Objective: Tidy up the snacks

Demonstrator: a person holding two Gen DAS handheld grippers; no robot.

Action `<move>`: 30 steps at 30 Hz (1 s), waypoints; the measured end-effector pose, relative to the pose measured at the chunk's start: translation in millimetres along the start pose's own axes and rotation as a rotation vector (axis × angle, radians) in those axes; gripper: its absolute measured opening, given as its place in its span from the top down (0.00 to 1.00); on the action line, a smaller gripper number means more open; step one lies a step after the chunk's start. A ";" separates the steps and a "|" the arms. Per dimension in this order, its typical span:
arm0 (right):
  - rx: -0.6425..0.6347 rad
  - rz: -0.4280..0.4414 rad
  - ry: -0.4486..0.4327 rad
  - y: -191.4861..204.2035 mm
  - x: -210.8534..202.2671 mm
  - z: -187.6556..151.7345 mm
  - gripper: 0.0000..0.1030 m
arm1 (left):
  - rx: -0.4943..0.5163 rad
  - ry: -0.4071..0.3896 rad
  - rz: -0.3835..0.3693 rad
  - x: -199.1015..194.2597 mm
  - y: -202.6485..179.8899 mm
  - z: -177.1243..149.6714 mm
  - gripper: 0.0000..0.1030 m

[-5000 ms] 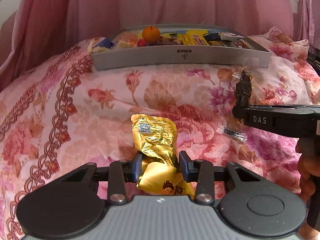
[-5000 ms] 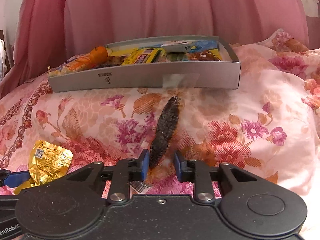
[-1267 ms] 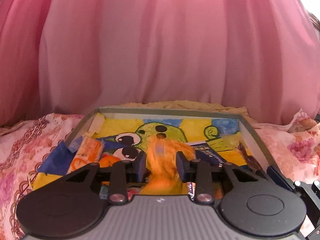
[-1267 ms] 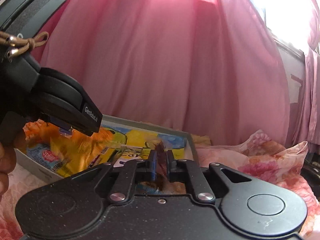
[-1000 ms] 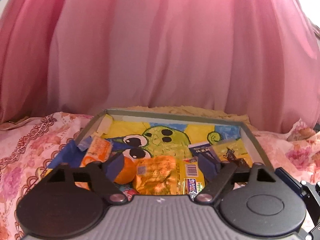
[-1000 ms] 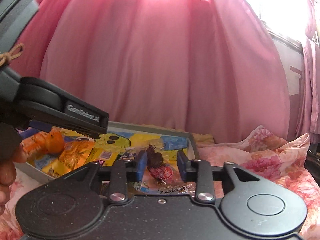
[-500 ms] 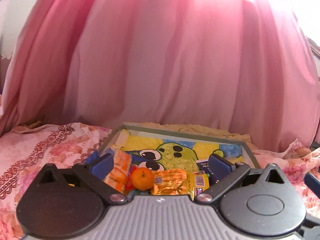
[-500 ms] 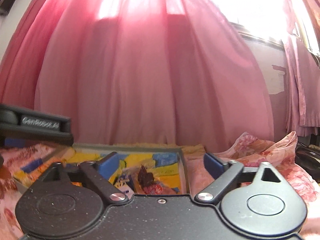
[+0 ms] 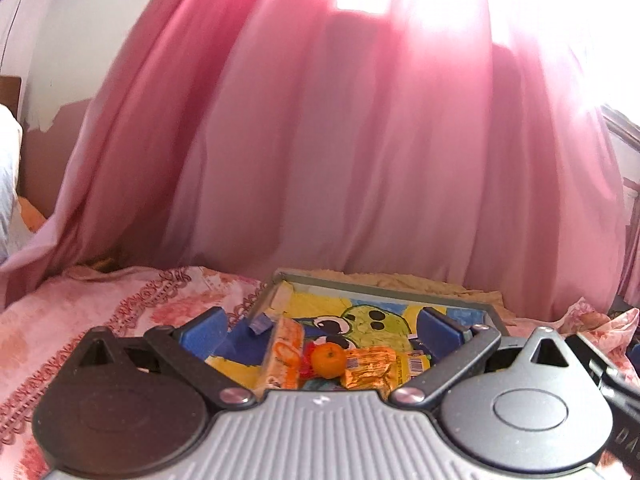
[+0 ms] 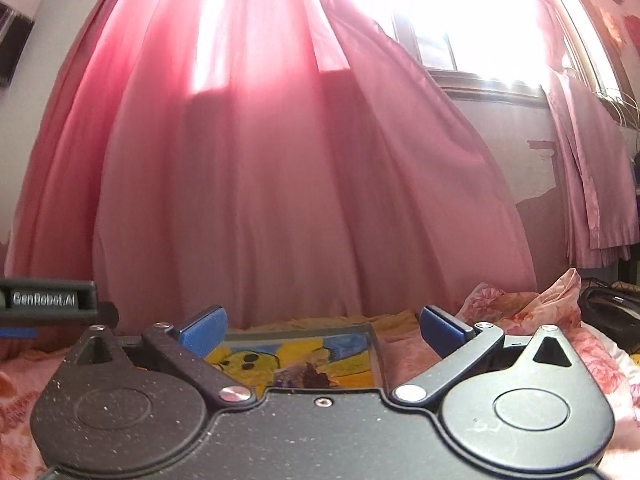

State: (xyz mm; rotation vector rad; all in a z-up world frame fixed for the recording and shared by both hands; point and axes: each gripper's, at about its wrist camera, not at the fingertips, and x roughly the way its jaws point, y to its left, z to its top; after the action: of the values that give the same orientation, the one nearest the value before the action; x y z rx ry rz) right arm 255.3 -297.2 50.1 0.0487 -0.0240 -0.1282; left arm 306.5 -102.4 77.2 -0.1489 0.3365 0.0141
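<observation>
A grey box (image 9: 384, 286) with a yellow and blue cartoon lining rests on the floral bedspread. Inside lie the gold snack packet (image 9: 370, 367), a small orange (image 9: 328, 360), an orange-and-white wrapper (image 9: 282, 354) and a yellow packet (image 9: 414, 362). My left gripper (image 9: 320, 330) is raised above the box's near side, open and empty. In the right wrist view the same box (image 10: 376, 354) shows its right end, where the dark dried snack (image 10: 314, 378) lies. My right gripper (image 10: 322, 328) hangs over it, wide open and empty.
Pink curtains (image 9: 360, 140) hang close behind the box. The floral bedspread (image 9: 100, 312) spreads to the left and a crumpled part (image 10: 540, 308) rises at the right. The other gripper's body (image 10: 44, 302) shows at the right view's left edge; a dark object (image 10: 612, 312) lies far right.
Both grippers let go of their snacks into the box, opened wide, then rose and pulled back. The gold packet and the dark snack now lie inside the box.
</observation>
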 end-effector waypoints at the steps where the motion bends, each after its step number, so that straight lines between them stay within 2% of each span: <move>1: 0.007 0.000 -0.002 0.6 -2.9 1.6 0.01 | 0.004 -0.007 0.001 -4.6 1.5 0.0 0.00; 17: 0.066 0.028 0.010 4.5 -40.8 12.2 0.01 | 0.004 -0.018 0.059 -61.6 28.1 -5.4 0.00; 22: 0.088 0.028 0.037 3.1 -53.5 5.2 0.01 | 0.001 -0.019 0.053 -73.8 35.1 -12.4 0.00; 30: 0.049 0.027 0.053 9.5 -78.2 -8.3 0.01 | -0.017 -0.024 0.057 -94.2 46.7 -29.1 0.00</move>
State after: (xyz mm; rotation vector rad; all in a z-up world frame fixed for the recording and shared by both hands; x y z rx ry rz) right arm 179.1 -277.3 40.6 0.1008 0.0248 -0.0988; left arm 206.2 -59.6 74.5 -0.1554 0.3167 0.0746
